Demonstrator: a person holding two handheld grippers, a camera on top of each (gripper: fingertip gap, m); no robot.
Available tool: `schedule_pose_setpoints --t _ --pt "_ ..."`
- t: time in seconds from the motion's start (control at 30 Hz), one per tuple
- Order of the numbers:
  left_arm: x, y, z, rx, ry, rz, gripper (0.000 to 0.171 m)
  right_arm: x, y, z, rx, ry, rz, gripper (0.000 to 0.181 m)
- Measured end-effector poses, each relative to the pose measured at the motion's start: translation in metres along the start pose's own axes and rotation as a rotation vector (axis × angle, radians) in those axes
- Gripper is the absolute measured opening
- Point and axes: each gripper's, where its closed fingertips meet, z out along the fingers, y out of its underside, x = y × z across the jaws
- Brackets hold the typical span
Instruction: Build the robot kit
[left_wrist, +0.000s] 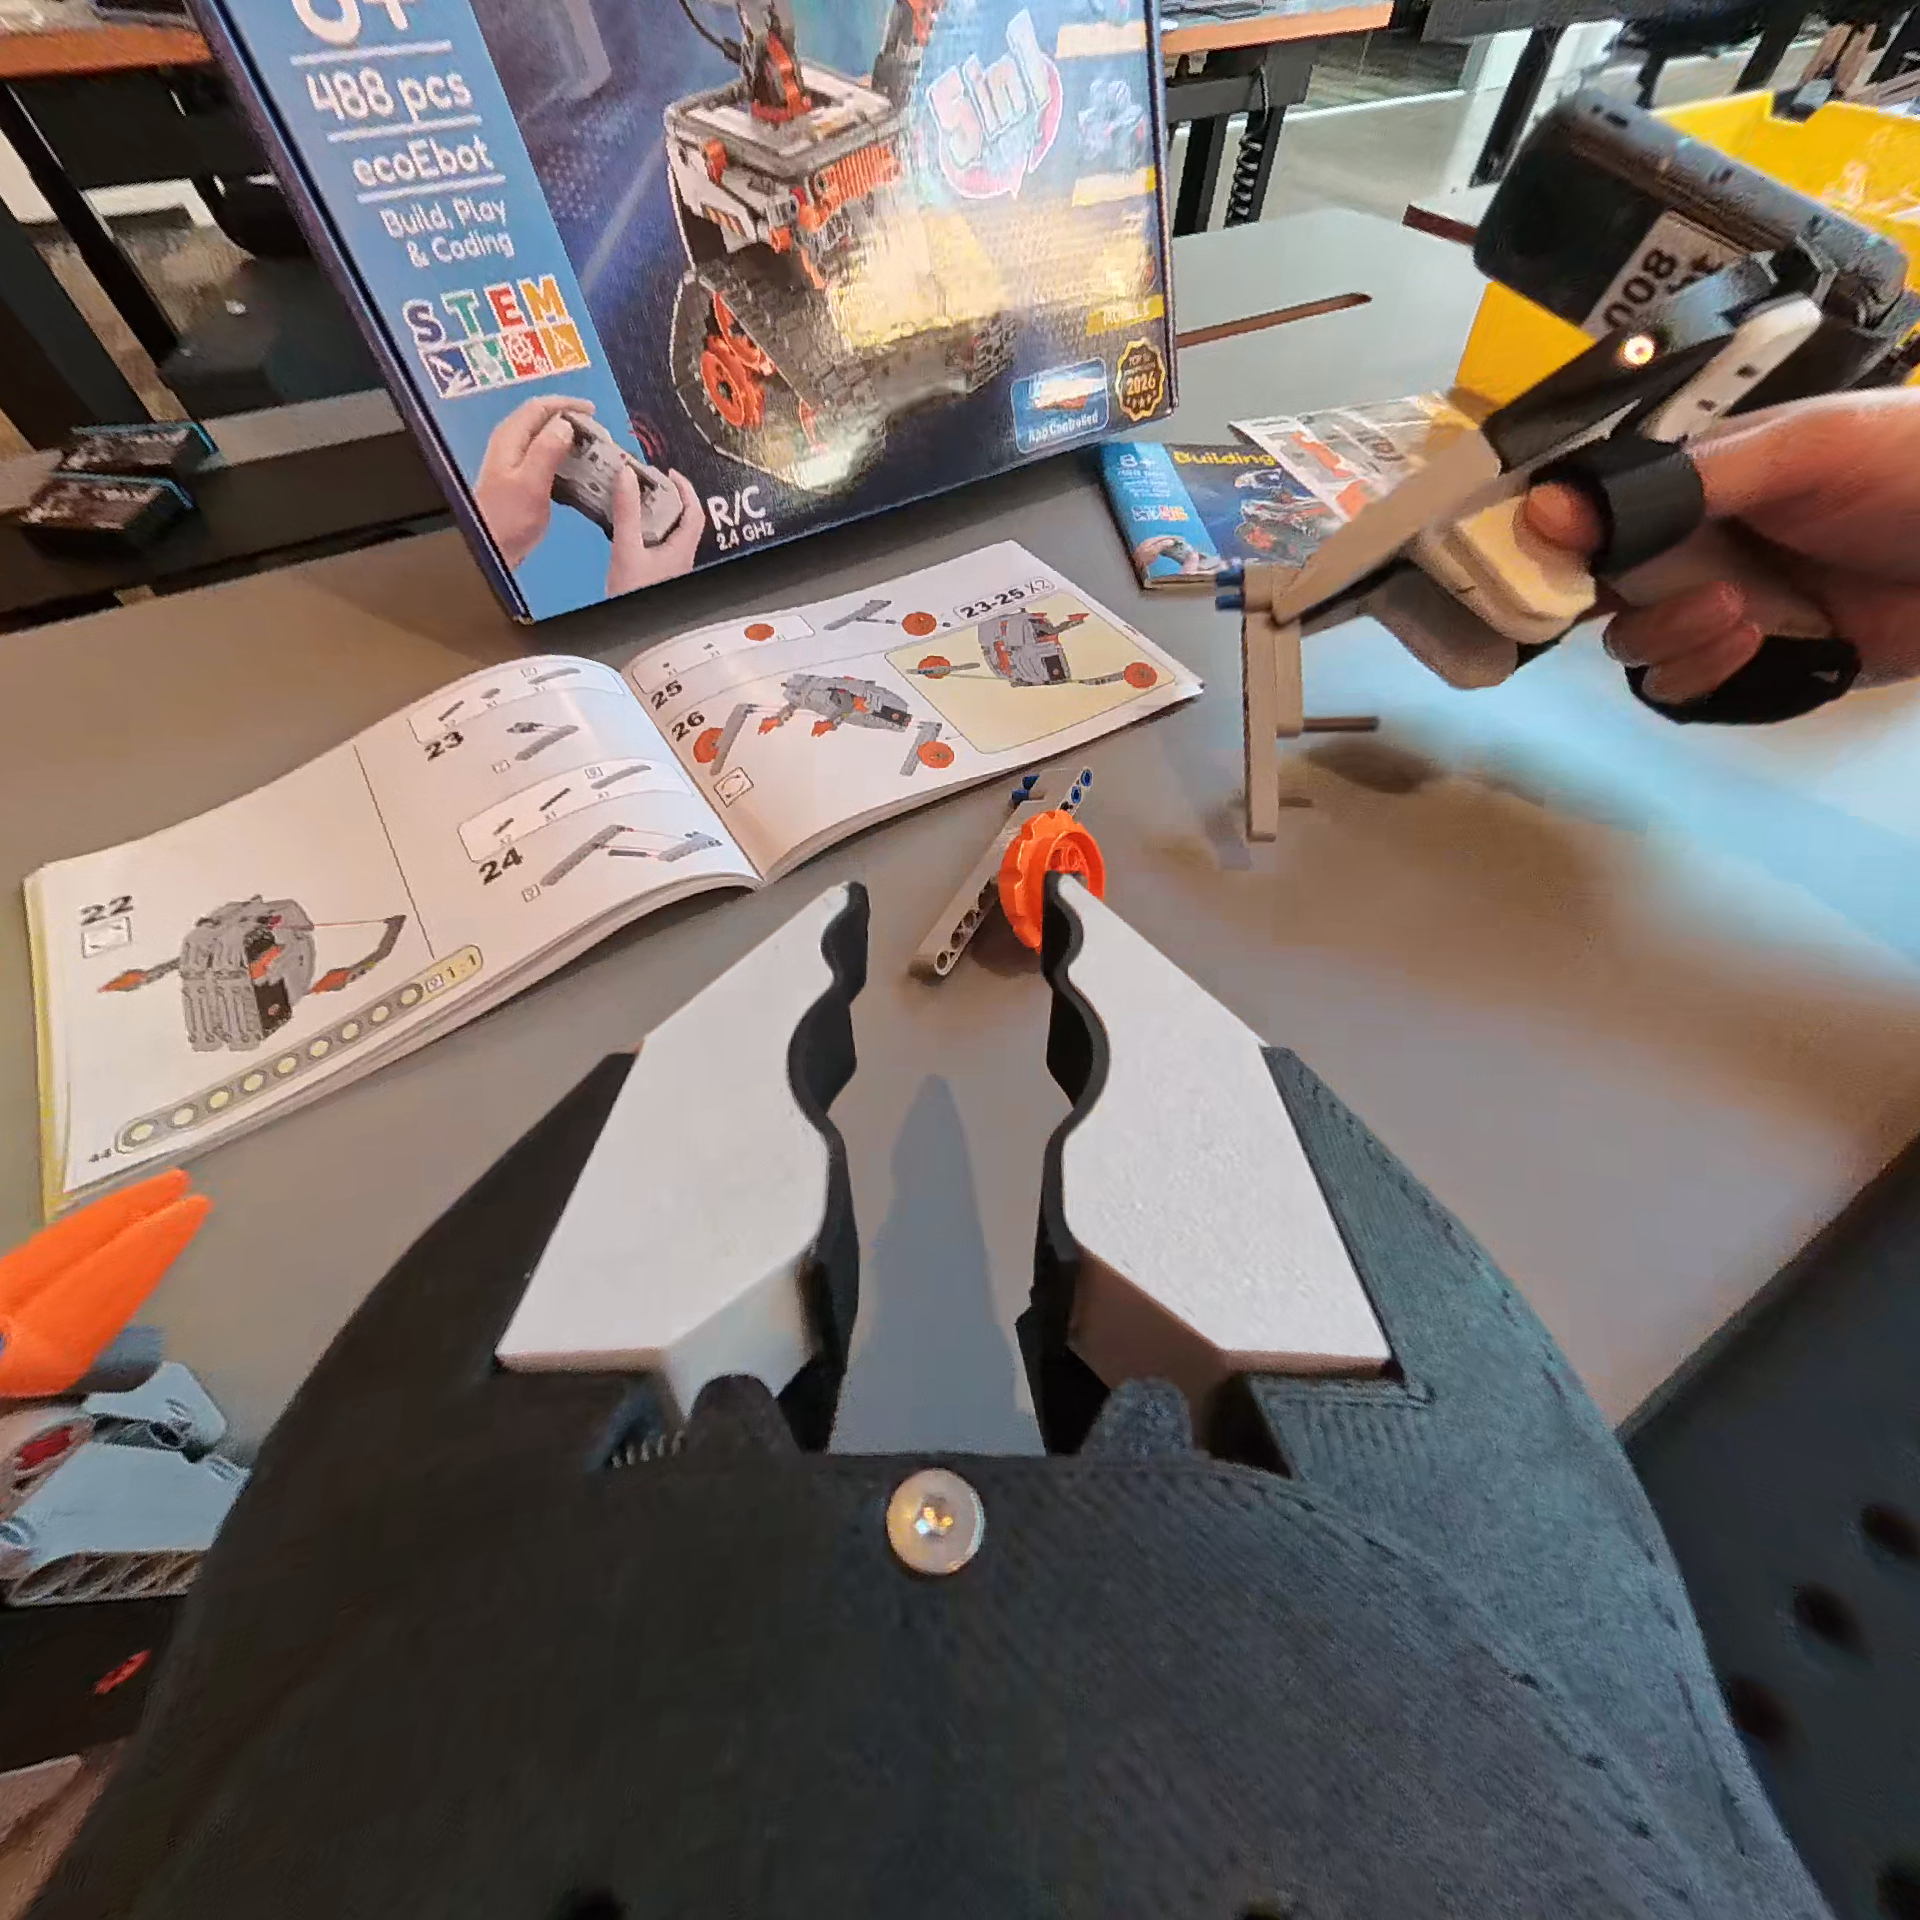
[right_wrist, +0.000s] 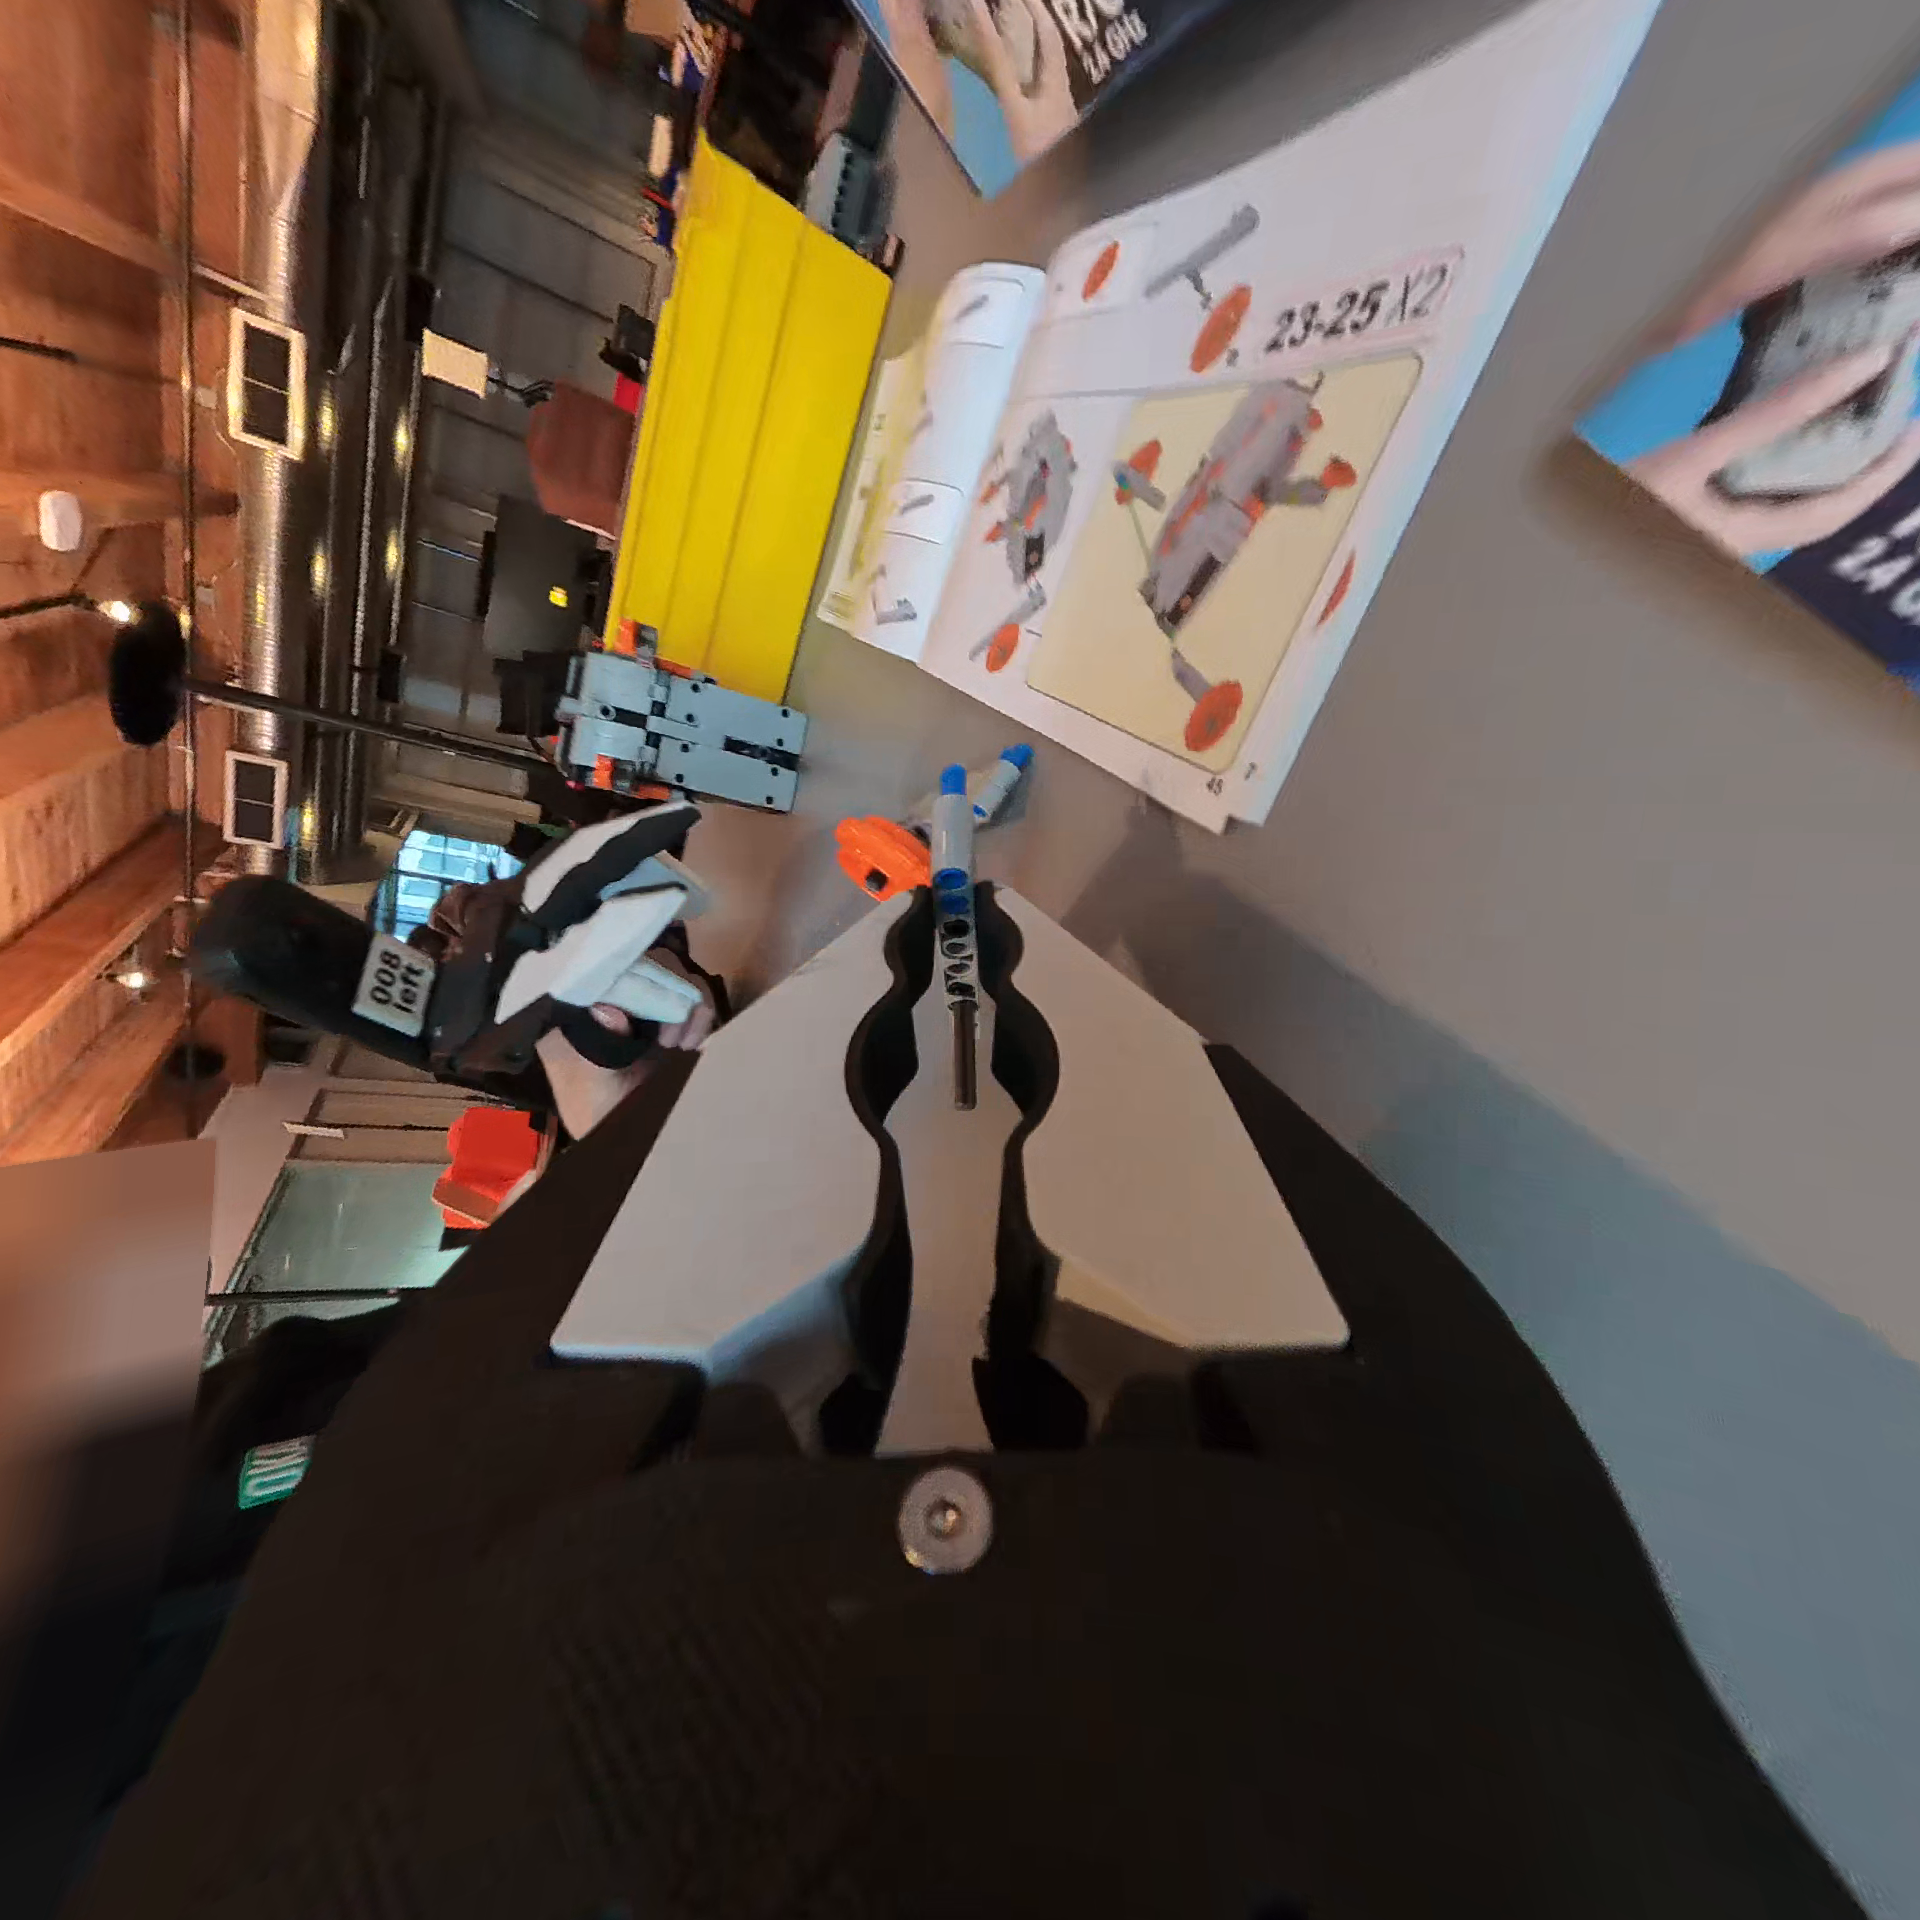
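My left gripper (left_wrist: 954, 888) is open and holds nothing. Just past its tips a grey beam (left_wrist: 971, 909) with an orange wheel (left_wrist: 1051, 862) on it lies on the grey table (left_wrist: 1455, 1091). The right fingertip (left_wrist: 1070, 914) overlaps the wheel; I cannot tell if it touches it. My right gripper (right_wrist: 951, 899) is shut on a second grey beam (right_wrist: 951, 831) with blue pins and a dark axle. The left wrist view shows this gripper (left_wrist: 1288, 608) at the upper right, holding that beam (left_wrist: 1262, 727) upright above the table. The right wrist view also shows the wheel (right_wrist: 878, 852) and the left gripper (right_wrist: 681, 857).
An open instruction booklet (left_wrist: 468, 862) lies left of the beam. A large blue box (left_wrist: 727, 260) stands behind it, with a small booklet (left_wrist: 1184, 509) to its right. A yellow bin (left_wrist: 1766, 145) is at the far right. Grey and orange built parts (left_wrist: 94, 1351) lie at the left edge. Spacing between my two grippers at the tips: around 15 cm. The left tips stand about 7 cm off the wheel (right_wrist: 878, 852).
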Motion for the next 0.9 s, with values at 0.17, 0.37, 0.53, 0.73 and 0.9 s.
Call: schedule_pose_setpoints --t 0.17,0.37,0.53,0.73,0.9 --pt "0.004 0.01 0.005 -0.055 0.045 -0.02 0.03 0.003 0.015 0.019 -0.062 0.075 -0.046 0.007" --pt "0.011 0.017 0.007 -0.098 0.078 -0.013 0.028 0.004 0.024 0.021 -0.127 0.17 -0.138 0.014" --pt "0.013 0.019 0.007 -0.107 0.093 -0.018 0.026 0.012 0.02 0.008 -0.137 0.275 -0.223 0.027" --pt "0.015 0.02 0.007 -0.113 0.098 -0.008 0.024 -0.007 0.018 0.001 -0.167 0.278 -0.467 0.027" --pt "0.02 0.022 0.009 -0.129 0.104 0.022 0.023 -0.039 0.023 0.037 -0.18 0.287 -0.977 0.03"
